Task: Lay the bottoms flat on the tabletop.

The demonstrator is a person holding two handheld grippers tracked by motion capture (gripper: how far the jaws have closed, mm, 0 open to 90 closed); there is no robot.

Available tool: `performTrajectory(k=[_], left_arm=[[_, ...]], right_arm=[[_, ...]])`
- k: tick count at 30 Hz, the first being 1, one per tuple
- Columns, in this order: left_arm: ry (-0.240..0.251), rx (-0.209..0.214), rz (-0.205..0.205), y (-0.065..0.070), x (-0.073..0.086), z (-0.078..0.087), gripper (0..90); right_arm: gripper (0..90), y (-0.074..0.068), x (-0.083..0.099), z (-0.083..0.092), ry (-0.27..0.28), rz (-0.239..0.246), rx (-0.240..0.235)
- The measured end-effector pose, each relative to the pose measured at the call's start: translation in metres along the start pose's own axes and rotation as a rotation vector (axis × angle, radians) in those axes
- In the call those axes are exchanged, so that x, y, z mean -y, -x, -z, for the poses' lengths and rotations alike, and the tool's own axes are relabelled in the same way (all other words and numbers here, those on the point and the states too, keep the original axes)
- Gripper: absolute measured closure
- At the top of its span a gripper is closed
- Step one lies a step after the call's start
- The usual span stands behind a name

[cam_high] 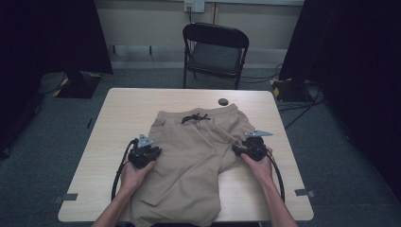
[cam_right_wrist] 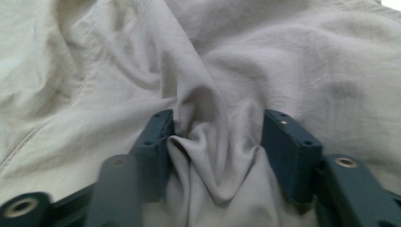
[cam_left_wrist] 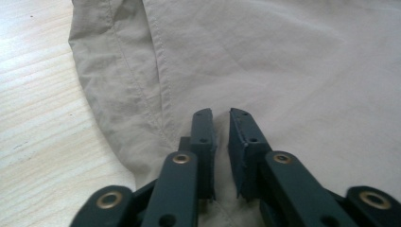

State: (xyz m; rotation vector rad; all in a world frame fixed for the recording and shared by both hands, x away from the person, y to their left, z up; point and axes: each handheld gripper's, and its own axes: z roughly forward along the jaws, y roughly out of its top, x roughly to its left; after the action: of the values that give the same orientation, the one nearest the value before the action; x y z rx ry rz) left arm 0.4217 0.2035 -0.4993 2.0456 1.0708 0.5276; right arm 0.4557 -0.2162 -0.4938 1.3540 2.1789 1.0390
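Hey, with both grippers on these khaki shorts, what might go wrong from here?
1. The right hand-held gripper has a thick bunch of the shorts between its jaws; it may gather several layers, so a lift could drag the pile.
2. The left hand-held gripper has jaws nearly together above flat cloth near the side seam; it may catch nothing and slide off.

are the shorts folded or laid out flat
Partly folded: the shorts have one leg doubled over the other, waistband spread at the far end.
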Motion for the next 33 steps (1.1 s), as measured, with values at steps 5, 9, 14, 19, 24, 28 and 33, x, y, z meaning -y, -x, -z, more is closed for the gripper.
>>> performTrajectory(k=[5, 9, 14, 19, 24, 28, 33], left_arm=[[0.000, -0.008, 0.016, -0.010, 0.002, 0.003, 85.2], [-0.006, -0.018, 0.028, -0.021, 0.004, 0.005, 85.1], [0.002, -0.044, 0.065, -0.040, 0.010, 0.011, 85.0], [0.009, -0.061, 0.084, -0.060, 0.015, 0.016, 84.6], [-0.002, -0.078, 0.089, -0.072, 0.009, 0.010, 84.1], [0.008, -0.106, 0.111, -0.078, 0.004, 0.002, 83.7], [0.010, -0.146, 0.097, -0.080, -0.002, -0.006, 77.4]], right_arm=[[53.0, -0.009, 0.000, -0.002, 0.008, 0.008, -0.015], [53.4, -0.019, -0.002, -0.006, 0.009, 0.010, -0.037], [54.0, -0.035, -0.006, -0.013, 0.008, 0.030, -0.065], [57.8, -0.052, -0.013, -0.023, 0.015, 0.040, -0.083], [60.0, -0.057, -0.020, -0.033, 0.028, 0.025, -0.069], [61.1, -0.056, -0.028, -0.041, 0.021, 0.027, -0.065], [60.2, -0.054, -0.034, -0.047, 0.016, 0.018, -0.060]])
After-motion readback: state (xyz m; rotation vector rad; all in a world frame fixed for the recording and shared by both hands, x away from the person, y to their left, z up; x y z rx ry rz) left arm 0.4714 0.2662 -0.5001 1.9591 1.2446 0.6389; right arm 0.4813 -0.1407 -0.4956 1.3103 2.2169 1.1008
